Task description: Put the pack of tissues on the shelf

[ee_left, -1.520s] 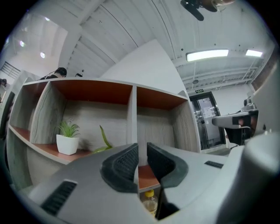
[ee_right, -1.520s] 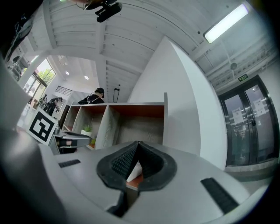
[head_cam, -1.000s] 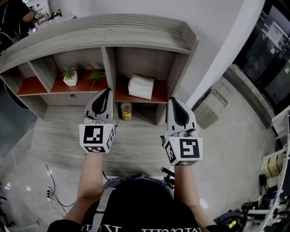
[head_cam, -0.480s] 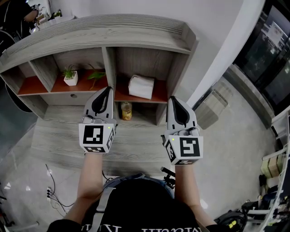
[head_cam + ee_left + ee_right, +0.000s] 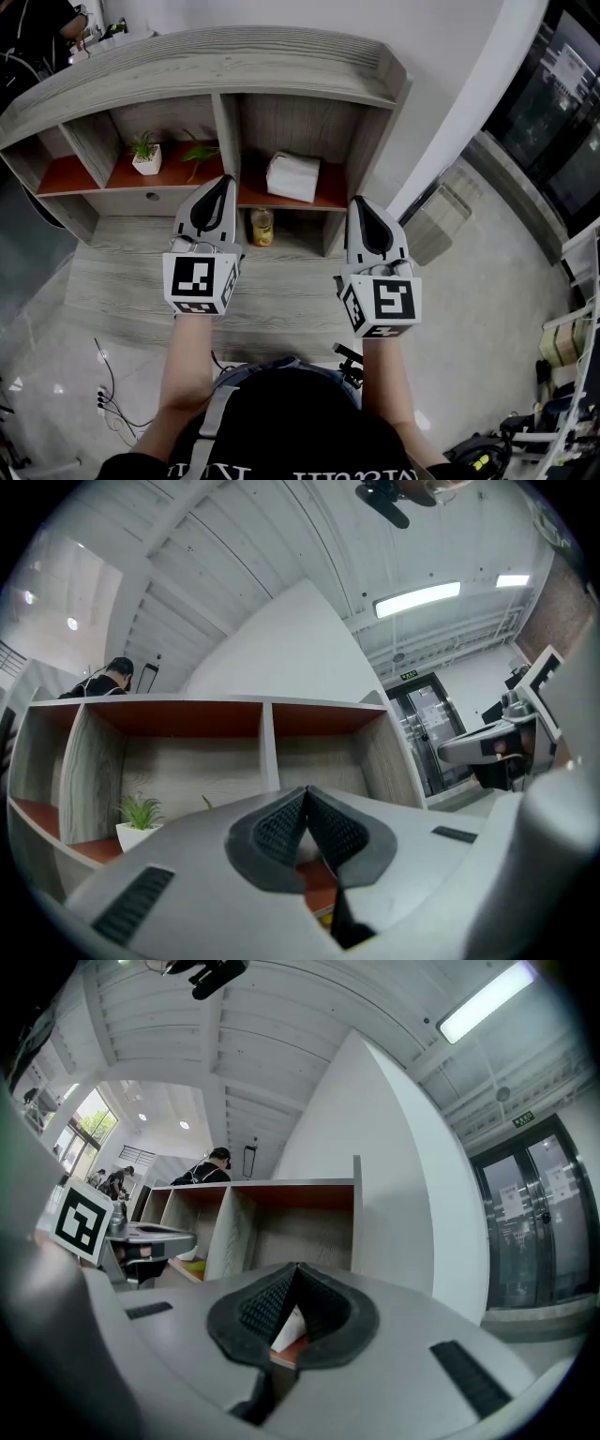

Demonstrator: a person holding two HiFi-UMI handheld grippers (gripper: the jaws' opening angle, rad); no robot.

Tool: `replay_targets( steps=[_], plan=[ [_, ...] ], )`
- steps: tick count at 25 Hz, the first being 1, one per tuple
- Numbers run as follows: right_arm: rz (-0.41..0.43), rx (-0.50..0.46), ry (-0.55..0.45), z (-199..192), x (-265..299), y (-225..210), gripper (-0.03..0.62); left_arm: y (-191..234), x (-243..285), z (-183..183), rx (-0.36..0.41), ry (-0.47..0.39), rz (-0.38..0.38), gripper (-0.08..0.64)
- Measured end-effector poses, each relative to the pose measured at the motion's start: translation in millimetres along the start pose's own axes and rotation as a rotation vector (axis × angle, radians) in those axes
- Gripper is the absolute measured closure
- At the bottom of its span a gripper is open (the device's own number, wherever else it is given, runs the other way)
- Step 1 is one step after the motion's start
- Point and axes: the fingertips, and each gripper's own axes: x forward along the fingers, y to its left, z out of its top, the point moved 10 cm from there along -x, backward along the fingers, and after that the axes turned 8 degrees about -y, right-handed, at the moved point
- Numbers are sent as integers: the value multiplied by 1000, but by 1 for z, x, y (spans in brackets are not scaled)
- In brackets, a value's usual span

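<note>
— What stands at the far side?
— A grey wooden shelf (image 5: 234,66).
— And the grippers?
— The left gripper (image 5: 223,180) and right gripper (image 5: 360,202) hover near it, each with jaws pressed together, gripping nothing.
— The pack of tissues (image 5: 292,178)?
— On the red board in the shelf's right compartment, apart from both grippers.

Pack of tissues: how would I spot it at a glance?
Look at the grey wooden shelf unit against the white wall, then at its right-hand compartment with the red-brown board. The pack of tissues lies there alone: a soft white block, unlike the potted plant one compartment to the left and the yellowish jar below.
</note>
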Motion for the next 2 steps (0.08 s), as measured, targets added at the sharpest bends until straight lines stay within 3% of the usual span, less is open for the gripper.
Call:
replay_targets(
  steps=[2],
  plan=[
    [-3, 10, 1, -1, 0, -1, 577, 0, 0, 0, -2, 1, -4, 548]
  ],
)
